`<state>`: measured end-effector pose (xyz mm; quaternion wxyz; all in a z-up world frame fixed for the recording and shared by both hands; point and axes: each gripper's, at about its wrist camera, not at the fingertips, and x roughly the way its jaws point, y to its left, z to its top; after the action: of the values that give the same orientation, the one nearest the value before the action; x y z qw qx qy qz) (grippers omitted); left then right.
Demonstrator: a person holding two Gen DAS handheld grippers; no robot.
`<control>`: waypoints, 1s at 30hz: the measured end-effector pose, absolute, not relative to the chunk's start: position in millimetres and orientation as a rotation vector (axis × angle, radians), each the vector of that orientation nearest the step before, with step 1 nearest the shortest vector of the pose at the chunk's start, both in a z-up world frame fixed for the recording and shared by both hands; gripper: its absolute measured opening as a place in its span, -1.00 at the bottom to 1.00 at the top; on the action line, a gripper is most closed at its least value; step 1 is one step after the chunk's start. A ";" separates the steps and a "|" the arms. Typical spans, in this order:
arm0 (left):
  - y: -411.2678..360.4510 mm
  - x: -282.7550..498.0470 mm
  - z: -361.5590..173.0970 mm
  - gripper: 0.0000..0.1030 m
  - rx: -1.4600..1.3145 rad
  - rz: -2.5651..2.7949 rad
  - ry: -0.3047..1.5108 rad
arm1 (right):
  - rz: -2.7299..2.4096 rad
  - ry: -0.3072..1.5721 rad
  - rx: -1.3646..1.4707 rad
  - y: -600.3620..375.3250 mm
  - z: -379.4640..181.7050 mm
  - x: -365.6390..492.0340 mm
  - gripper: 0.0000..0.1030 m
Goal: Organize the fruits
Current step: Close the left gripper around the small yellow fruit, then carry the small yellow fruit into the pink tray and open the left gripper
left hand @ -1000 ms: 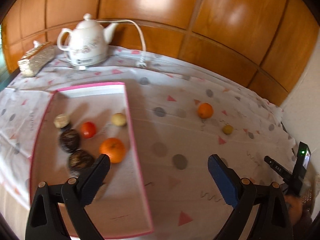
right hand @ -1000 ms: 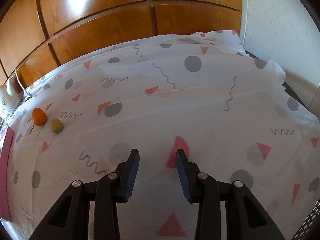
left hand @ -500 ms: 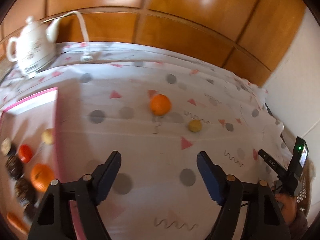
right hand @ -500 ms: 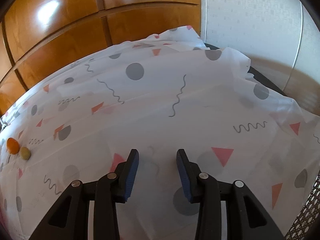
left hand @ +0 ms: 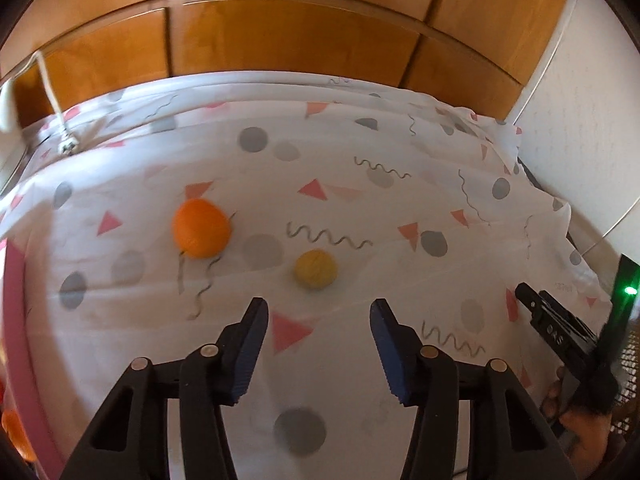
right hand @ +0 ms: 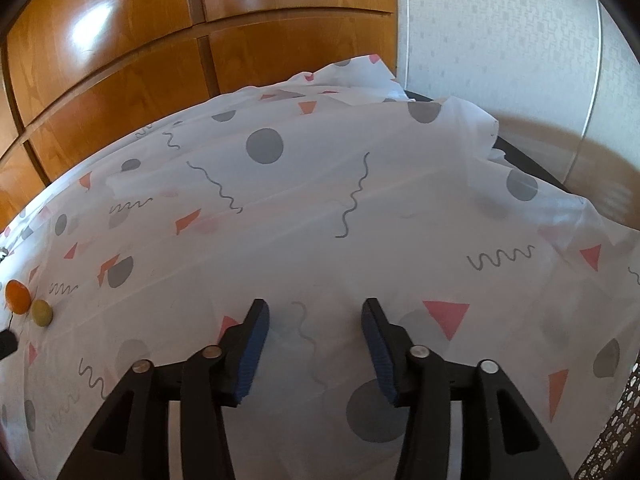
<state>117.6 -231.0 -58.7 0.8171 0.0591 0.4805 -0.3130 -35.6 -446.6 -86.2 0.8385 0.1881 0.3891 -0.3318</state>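
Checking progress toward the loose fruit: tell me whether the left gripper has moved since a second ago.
Yes. The left gripper has swung right, away from the pink tray, toward the small yellow fruit; its jaws are closing, empty.

One orange fruit (left hand: 201,227), round and intact, rests on the patterned white cloth (left hand: 360,216) over the bench. A smaller yellow fruit (left hand: 315,270), also round, lies near it on the cloth to its right and slightly nearer the camera, the two apart and not touching. At the far left edge, part of another orange fruit (left hand: 14,432) shows behind the rim of a pink tray (left hand: 18,320).
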 end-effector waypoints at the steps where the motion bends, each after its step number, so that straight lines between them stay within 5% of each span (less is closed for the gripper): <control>1: -236.8 120.5 -60.2 0.01 0.130 -0.667 1.027 | -0.697 0.824 0.394 -445.9 -86.6 -34.7 0.06; 5: -252.5 133.1 -69.6 -0.06 0.142 -0.644 1.043 | -0.687 0.823 0.393 -446.0 -87.3 -34.4 0.12; 11: -261.7 144.1 -85.0 -0.45 0.157 -0.597 1.054 | -0.680 0.818 0.396 -445.0 -86.9 -35.8 0.16; 30: -135.5 126.3 -19.6 -0.46 -0.066 -0.479 0.936 | -0.690 0.830 0.372 -442.6 -85.3 -31.0 0.18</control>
<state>126.3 -135.5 -19.6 0.8645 -0.0314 0.4465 -0.2285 -31.0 -442.6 -85.3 0.8415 0.1760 0.3927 -0.3267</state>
